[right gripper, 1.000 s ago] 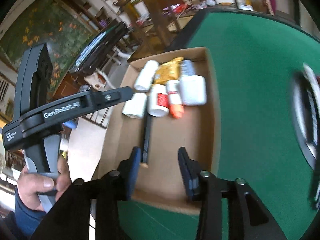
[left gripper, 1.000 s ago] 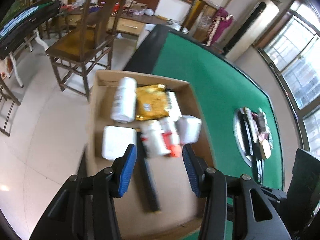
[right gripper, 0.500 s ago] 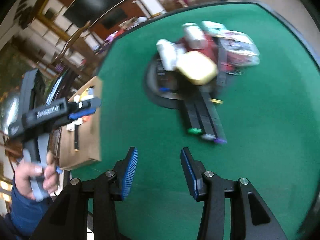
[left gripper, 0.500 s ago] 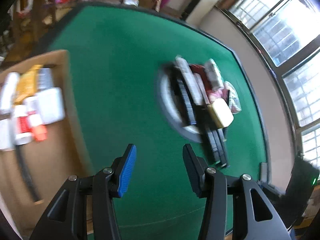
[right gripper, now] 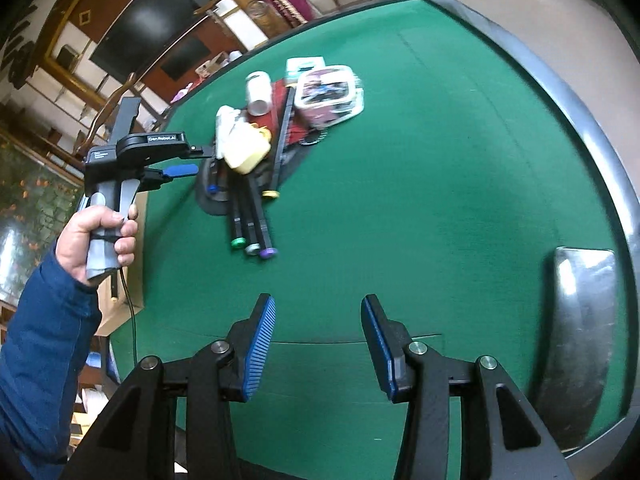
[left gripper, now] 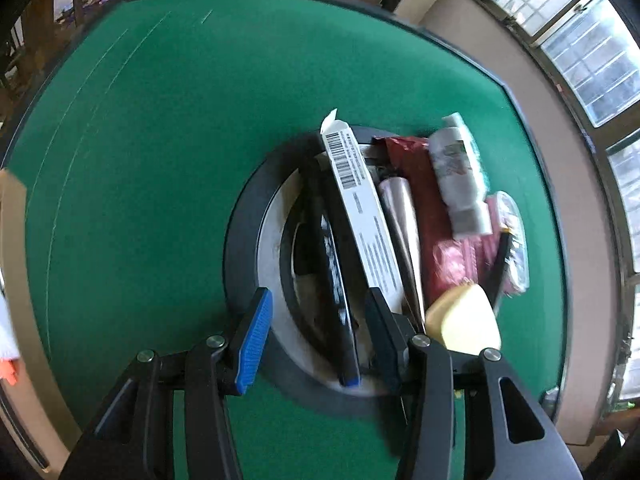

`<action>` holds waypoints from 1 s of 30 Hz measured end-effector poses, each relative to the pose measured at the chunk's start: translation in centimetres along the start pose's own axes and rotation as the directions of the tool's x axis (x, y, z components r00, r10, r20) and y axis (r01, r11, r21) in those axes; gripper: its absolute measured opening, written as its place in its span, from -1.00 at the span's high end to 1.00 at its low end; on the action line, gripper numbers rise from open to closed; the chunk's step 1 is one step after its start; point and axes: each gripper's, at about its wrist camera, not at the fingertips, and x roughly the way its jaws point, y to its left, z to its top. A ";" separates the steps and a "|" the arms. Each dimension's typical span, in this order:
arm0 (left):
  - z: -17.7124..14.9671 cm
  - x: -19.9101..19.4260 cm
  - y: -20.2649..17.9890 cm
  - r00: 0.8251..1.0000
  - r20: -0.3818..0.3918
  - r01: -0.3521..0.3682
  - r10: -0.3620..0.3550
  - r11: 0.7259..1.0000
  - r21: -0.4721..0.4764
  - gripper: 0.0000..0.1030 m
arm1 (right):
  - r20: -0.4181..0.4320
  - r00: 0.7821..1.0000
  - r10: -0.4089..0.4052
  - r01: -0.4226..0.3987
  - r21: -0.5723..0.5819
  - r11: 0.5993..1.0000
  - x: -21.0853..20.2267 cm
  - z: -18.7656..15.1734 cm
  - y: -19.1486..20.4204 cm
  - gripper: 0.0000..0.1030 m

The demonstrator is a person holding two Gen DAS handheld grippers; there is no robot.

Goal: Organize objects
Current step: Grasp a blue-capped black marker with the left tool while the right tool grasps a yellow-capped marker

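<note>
Green felt bench [left gripper: 160,160]; objects are piled on a round black tray [left gripper: 256,264] mid-bench. Left gripper [left gripper: 316,340] is held over the pile, right gripper [right gripper: 318,344] over bare felt; both sets of fingers are partly open, nothing gripped.

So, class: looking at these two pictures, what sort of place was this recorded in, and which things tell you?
Probably a lived-in home room or parlour. A big green felt table with a round centre hub suggests a games table, with wooden chairs and a dark wall screen behind it.

"GenRobot.AI" stands on the left hand-held gripper [right gripper: 182,164].
</note>
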 end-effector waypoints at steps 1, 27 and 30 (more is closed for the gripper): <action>0.3 0.5 -0.1 1.000 -0.002 -0.016 0.016 1.000 0.001 0.11 | 0.001 1.000 -0.002 0.002 0.007 1.000 -0.1 0.1 -0.6 0.06; -10.7 -3.2 4.8 0.994 0.087 -0.072 0.069 0.997 0.032 0.72 | -0.007 0.999 -0.047 0.047 -0.023 0.999 12.0 15.3 4.9 0.03; -11.1 -3.4 5.0 0.994 0.090 -0.070 0.067 0.997 0.026 0.72 | -0.025 0.993 -0.118 0.117 -0.038 0.992 14.2 16.1 5.7 0.16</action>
